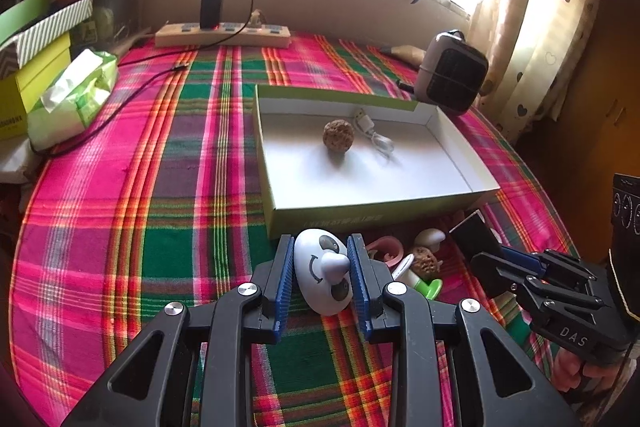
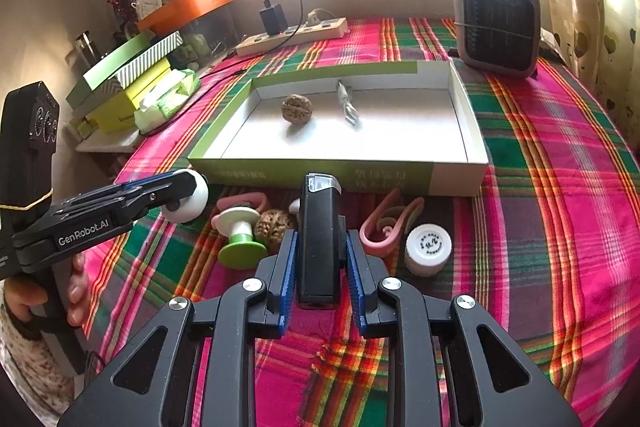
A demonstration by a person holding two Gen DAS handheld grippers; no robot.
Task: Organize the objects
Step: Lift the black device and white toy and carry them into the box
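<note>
Blue-padded left gripper (image 1: 320, 277) clamped on panda-faced white egg toy (image 1: 326, 275), right gripper (image 2: 320, 269) on black lighter (image 2: 318, 239), both just before shallow box (image 2: 456, 179), seemingly for dropping in.

Pink-green-orange plaid tablecloth (image 1: 160, 187) — green-walled, white-floored box (image 1: 360, 215), white panda-faced toy (image 1: 326, 275), black lighter (image 2: 318, 247).

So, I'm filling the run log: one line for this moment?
left gripper: shut on panda toy | right gripper: shut on black lighter | box: walnut, cable
</note>
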